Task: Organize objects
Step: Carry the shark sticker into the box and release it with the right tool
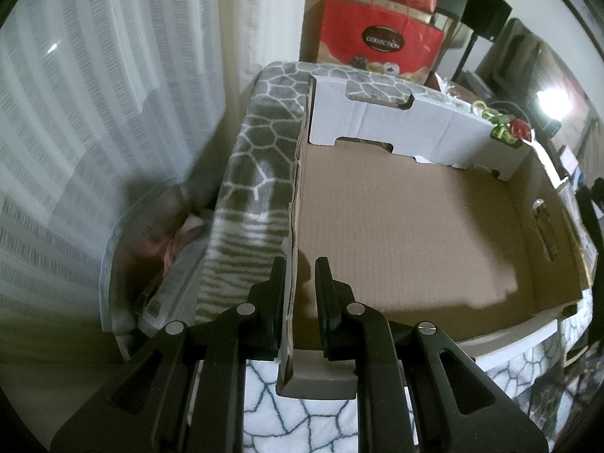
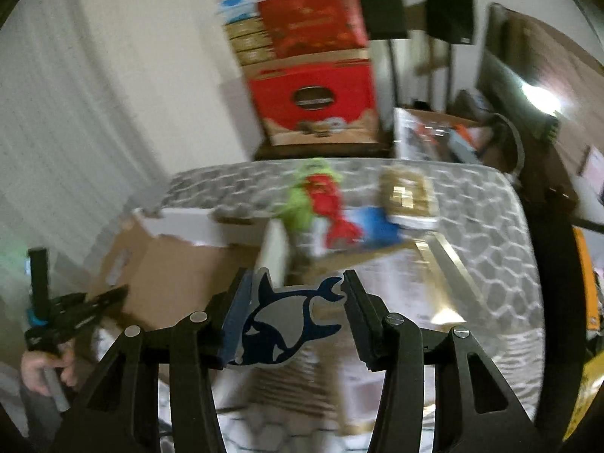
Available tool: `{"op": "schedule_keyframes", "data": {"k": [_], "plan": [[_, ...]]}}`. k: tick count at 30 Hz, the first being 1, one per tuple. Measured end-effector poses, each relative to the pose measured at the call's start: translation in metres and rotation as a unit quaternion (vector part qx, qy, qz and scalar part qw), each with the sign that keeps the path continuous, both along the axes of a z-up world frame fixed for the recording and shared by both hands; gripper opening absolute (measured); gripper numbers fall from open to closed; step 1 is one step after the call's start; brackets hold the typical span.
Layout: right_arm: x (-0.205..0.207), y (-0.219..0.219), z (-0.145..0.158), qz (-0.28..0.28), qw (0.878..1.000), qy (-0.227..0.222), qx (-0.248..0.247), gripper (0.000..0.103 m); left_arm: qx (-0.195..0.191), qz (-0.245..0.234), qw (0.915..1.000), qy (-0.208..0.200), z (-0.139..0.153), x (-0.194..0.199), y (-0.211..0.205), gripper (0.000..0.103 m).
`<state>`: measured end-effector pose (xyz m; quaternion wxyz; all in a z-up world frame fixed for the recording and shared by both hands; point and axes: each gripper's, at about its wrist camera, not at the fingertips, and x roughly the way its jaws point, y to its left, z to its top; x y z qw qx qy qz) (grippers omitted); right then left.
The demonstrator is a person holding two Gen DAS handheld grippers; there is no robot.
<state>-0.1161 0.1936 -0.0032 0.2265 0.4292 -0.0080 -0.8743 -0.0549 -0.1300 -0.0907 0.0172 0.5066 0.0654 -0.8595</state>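
Observation:
An open cardboard box (image 1: 407, 226) lies on a bed with a grey patterned blanket (image 1: 260, 158); its inside is bare. My left gripper (image 1: 300, 268) straddles the box's left wall (image 1: 292, 264), one finger on each side, with a visible gap on the inner side. In the blurred right wrist view my right gripper (image 2: 294, 283) is shut on a flat blue and grey shark-shaped piece (image 2: 279, 324), held above the box (image 2: 170, 271). The left gripper (image 2: 75, 317) shows at the left edge there. A green and red toy (image 2: 317, 196) and a brown packet (image 2: 407, 192) lie beyond the box.
Red gift boxes (image 1: 377, 37) are stacked behind the bed. A clear bag with papers (image 1: 158, 256) sits on the floor left of the bed, beside a white curtain (image 1: 94, 113). Small green and red items (image 1: 506, 128) rest at the box's far right corner.

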Motion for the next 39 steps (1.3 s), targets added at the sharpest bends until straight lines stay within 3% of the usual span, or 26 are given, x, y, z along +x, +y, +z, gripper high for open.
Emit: {"op": "schedule_keyframes", "data": {"k": [24,28,39], "plan": [[-0.018,-0.16,-0.054,0.119,0.991,-0.038,0.05,0.052,0.002,0.004,1.0,-0.002,0.0,-0.003,-0.003,0.013],[-0.017,-0.155,-0.05,0.111,0.992,-0.031,0.044,0.068,0.002,0.004,1.0,-0.002,-0.001,-0.003,-0.004,0.013],[-0.015,-0.08,-0.012,0.056,0.997,-0.01,0.046,0.073,0.002,0.004,1.0,-0.001,-0.001,-0.002,-0.003,0.013]]}}
